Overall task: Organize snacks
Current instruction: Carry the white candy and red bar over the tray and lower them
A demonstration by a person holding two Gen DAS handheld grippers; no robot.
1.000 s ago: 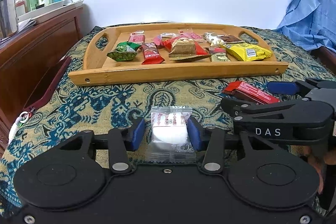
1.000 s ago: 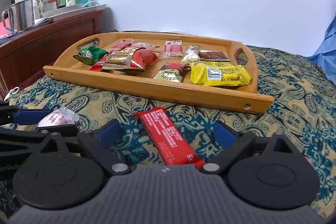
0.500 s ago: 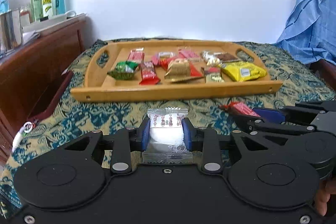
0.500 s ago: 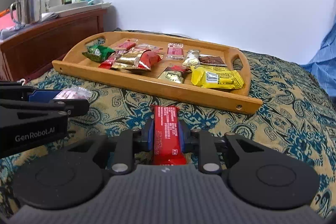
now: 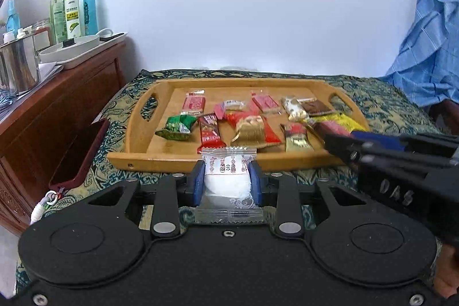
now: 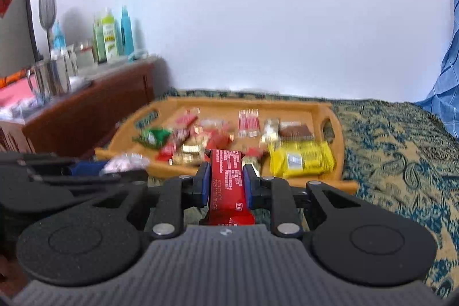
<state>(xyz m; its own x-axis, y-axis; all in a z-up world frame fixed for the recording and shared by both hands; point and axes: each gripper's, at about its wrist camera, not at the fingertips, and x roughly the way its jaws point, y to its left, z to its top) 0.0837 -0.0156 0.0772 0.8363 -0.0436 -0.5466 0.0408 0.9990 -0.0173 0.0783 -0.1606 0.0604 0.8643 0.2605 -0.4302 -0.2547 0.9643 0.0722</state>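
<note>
two snacks gripped, tray just ahead

the white pillow-pack snack (image 5: 227, 185) is light and soft, a puffy centre inside crinkly clear film with red characters across the top. the film looks slippery and its crimped ends would fold, so the padded middle is the place to hold it. the left gripper (image 5: 227, 181) has it there, jaws closed to the width of the packet, blue pads pressing each side, the packet held in front of the near edge of the wooden tray (image 5: 160, 159).

the red bar (image 6: 228, 185) is long, flat and stiffer, in a glossy wrapper with small white print. it likely weighs little but could swivel if pinched near one end. the right gripper (image 6: 228, 184) is closed on its long sides around mid-length, and the bar points toward the tray.

inside the tray lie a green packet (image 5: 175, 128), red and gold wrappers, a brown bar and a yellow packet (image 6: 301, 159), loosely spread. the tray sits on a patterned blue-and-gold cloth (image 6: 401, 151). to the left stands a wooden cabinet (image 5: 57, 111) with bottles (image 5: 73, 12) and a steel pot. the right view is blurred.
</note>
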